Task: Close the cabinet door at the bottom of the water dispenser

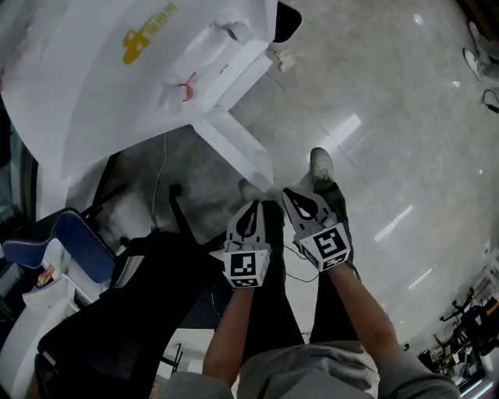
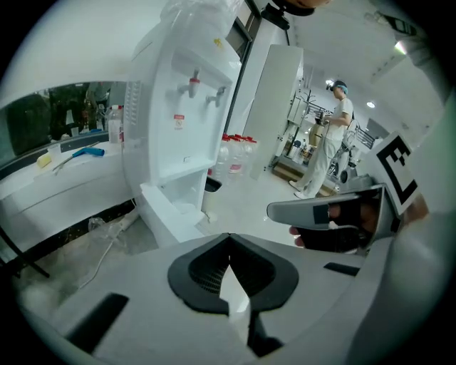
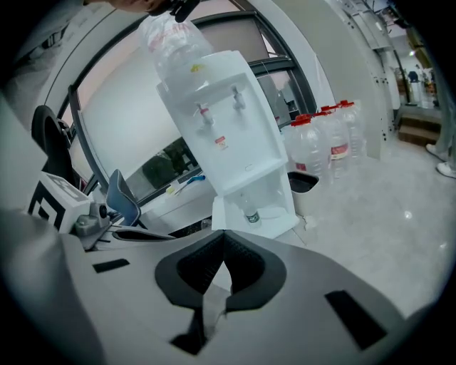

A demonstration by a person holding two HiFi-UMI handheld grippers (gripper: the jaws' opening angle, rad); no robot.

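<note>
The white water dispenser stands at the upper left of the head view. Its bottom cabinet door swings out open over the floor. In the right gripper view the dispenser faces me, and the open cabinet holds a small bottle. The left gripper view has the open door edge-on. My left gripper and right gripper hang side by side above my legs, short of the door, touching nothing. Both are shut and empty, as their own views show: left gripper, right gripper.
A black bin sits beside the dispenser, with several red-capped water jugs behind it. A blue chair and a black office chair stand at my left. A cable trails on the floor. A person stands far off.
</note>
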